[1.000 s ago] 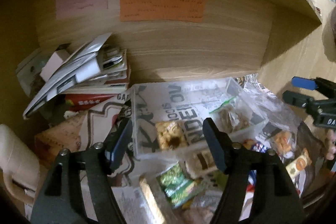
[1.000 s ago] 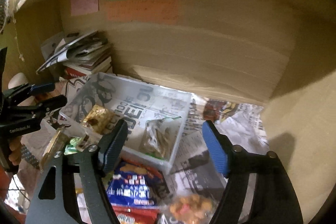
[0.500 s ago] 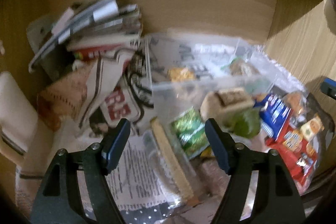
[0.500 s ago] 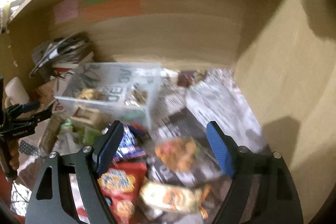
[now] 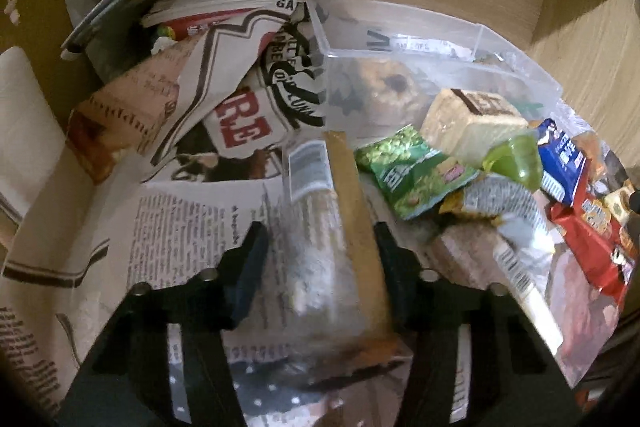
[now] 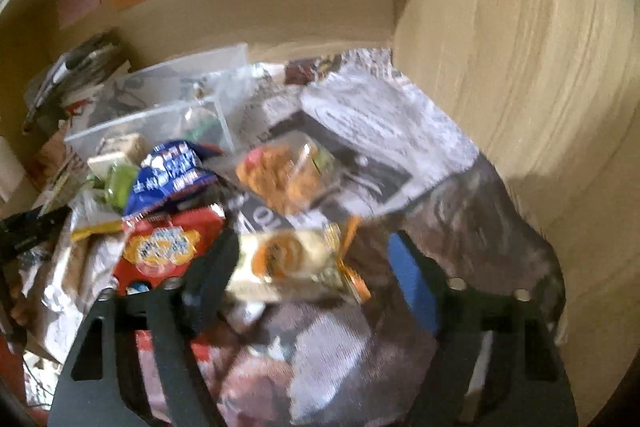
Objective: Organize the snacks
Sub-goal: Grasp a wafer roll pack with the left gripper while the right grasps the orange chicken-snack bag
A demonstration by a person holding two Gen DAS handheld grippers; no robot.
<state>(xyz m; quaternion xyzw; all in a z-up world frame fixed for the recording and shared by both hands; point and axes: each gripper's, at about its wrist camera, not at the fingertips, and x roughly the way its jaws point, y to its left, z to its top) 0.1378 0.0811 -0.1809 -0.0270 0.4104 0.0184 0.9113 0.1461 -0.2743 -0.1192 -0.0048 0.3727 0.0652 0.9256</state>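
Readable writing scarce: red block letters "RE" on the newspaper [image 5: 240, 131] spread under everything, "GA" in black at its upper fold, rest of the print too small or blurred. Snack labels illegible: white lettering on the blue packet [image 5: 562, 163], a yellow burst logo on the red packet [image 6: 160, 251], a brown square mark on the pale bar [image 5: 476, 123] propped against the clear plastic bin [image 5: 400, 27].

Left gripper [image 5: 320, 263] set narrowly around a long clear-wrapped snack pack [image 5: 324, 227] with a tan strip and a barcode label; both fingers [image 5: 248, 267] close against its sides, contact not certain. Pack lying on the newspaper just in front of the bin, beside a green packet [image 5: 412, 171].

Right gripper [image 6: 312, 267] wide apart, straddling a cream wrapper with an orange circle [image 6: 288, 263]; left finger at the wrapper's end, right finger clear of it. Orange crackers in a clear bag [image 6: 284, 175] just beyond.

Against 0.5 s ago: both cameras lower and closer to the pile, left fingers drawn in from a wide spread onto the long pack, right view much blurrier, cream wrapper now up between the fingers.
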